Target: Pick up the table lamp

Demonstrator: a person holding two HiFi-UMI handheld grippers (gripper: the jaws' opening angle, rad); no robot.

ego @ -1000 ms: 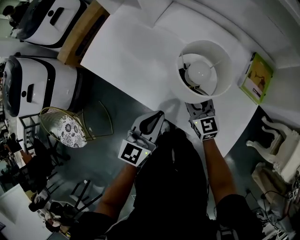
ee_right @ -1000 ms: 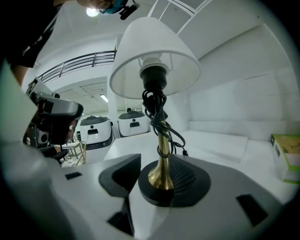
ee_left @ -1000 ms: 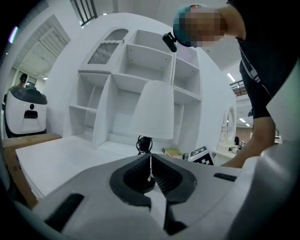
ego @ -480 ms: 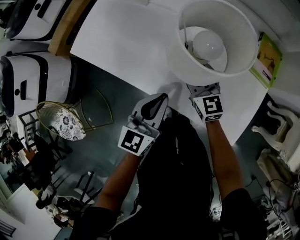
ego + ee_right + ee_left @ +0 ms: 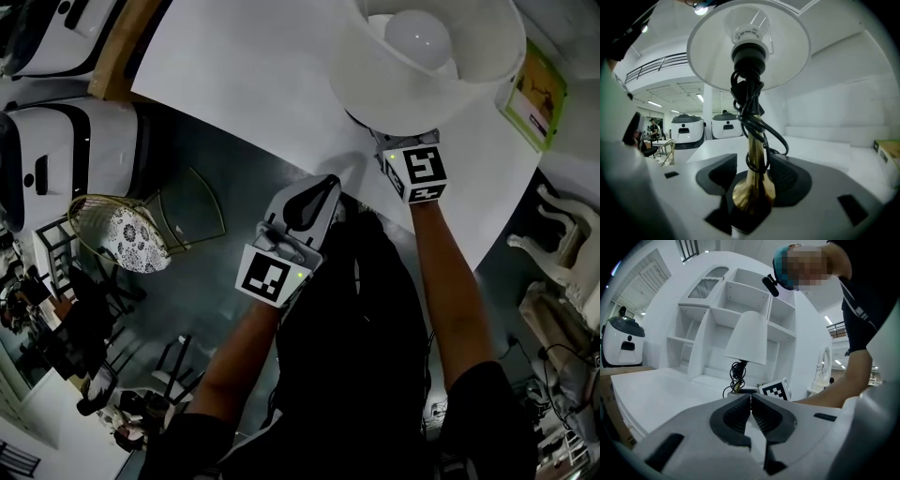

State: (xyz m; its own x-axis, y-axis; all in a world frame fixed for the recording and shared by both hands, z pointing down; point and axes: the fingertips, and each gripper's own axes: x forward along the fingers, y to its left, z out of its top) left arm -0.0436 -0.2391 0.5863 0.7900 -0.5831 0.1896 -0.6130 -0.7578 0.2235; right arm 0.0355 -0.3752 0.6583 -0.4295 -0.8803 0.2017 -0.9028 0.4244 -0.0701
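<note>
The table lamp stands on the white table, with a white shade, a bulb, a brass stem and a black cord wound round it. My right gripper reaches in under the shade. Its jaws are opening, and the stem stands between them with the pads clear of it. My left gripper hangs shut and empty off the table's edge. In the left gripper view the lamp stands ahead of the left gripper.
A green booklet lies on the table right of the lamp. White machines and a wire basket stand on the floor at the left. White shelves rise behind the table. A white chair is at the right.
The lamp shade has grown larger and slid toward the top of the head view. My right gripper has gone further under the shade. The left gripper has hardly moved.
</note>
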